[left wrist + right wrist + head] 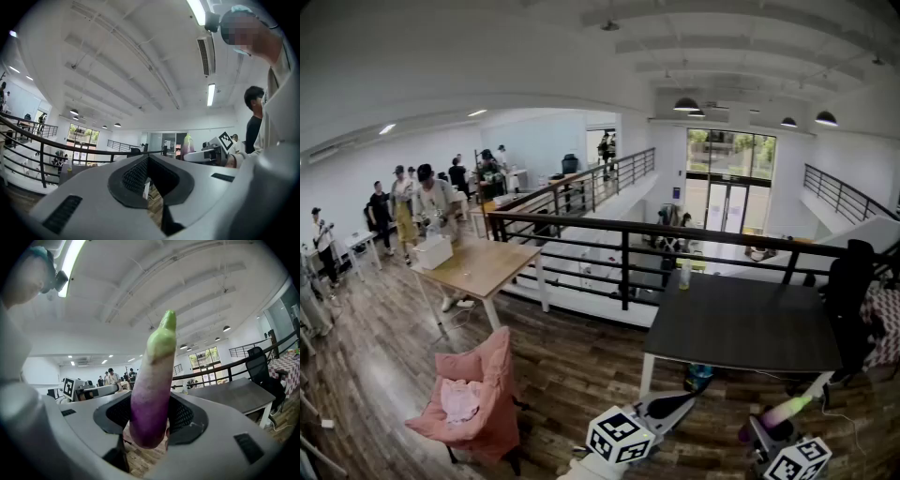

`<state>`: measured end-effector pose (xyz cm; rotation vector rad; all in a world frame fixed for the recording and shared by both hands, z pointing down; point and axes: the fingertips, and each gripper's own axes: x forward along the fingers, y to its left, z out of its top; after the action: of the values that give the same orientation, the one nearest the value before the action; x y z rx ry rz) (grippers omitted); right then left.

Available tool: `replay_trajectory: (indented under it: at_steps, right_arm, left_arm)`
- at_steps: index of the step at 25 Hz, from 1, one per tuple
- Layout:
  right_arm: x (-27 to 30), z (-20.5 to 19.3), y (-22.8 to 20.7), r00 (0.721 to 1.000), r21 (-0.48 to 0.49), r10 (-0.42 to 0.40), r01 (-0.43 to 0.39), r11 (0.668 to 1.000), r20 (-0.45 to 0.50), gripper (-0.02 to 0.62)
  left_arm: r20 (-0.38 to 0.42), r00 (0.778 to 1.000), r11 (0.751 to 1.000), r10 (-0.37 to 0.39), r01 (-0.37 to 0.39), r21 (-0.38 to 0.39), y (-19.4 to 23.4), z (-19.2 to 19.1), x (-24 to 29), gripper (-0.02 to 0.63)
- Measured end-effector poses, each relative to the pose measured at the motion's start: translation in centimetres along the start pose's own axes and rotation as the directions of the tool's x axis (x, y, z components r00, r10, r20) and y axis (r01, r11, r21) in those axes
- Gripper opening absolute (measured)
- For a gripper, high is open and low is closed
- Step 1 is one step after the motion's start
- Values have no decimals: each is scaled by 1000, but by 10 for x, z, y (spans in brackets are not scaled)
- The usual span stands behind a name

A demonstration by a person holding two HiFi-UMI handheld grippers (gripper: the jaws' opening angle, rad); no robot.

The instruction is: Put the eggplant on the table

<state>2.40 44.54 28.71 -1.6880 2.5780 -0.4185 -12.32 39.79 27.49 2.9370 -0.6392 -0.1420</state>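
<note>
In the right gripper view, our right gripper [150,420] has its jaws set wide, the pads pressing on either side of the eggplant [152,390]. It is held by its purple lower part. The fruit stands nearly upright in the centre of that frame, fading through white to a pale green tip at the top.

In the head view the same gripper [766,433] sits at the lower right edge. The eggplant [783,412] slants up and to the right out of it, above the wooden floor [581,366] and just short of the near edge of the dark table [741,328]. The eggplant is not on the table.

Our left gripper [149,174] shows its jaws drawn together at the tips with nothing between them. In the head view it [675,405] lies at the bottom centre, to the left of the right gripper and apart from it.

Beyond the tools, the dark table fills the right middle of the head view, with a small bottle [684,274] at its far left corner. A black office chair [848,281] stands at its right side. A black railing [628,234] runs behind the table. At the lower left is a chair draped in pink cloth [478,394]. Further up on the left, a light wooden table [483,267] carries a white box [431,251], with several people [403,202] standing behind it.
</note>
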Motion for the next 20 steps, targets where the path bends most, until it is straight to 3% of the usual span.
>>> replay_trajectory:
  at_steps: [3,5,12,20]
  right_arm:
    - [41,-1,30,995,6,101,-101,995,-11,219]
    - [48,-1,41,992,0,125,-125,992,-13,219]
    - [48,1,44,994,-8,102,-102,995,-27,219]
    - [32,-3,33,990,24,135,-134,991,-35,219]
  left_arm:
    - [10,996,995,91,-91,41,23,15,-31,2]
    - [16,994,992,109,-110,57,25,21,-39,2]
    - [6,996,995,85,-86,55,26,24,-35,2]
    - [-1,998,994,68,-68,81,5,13,-18,2]
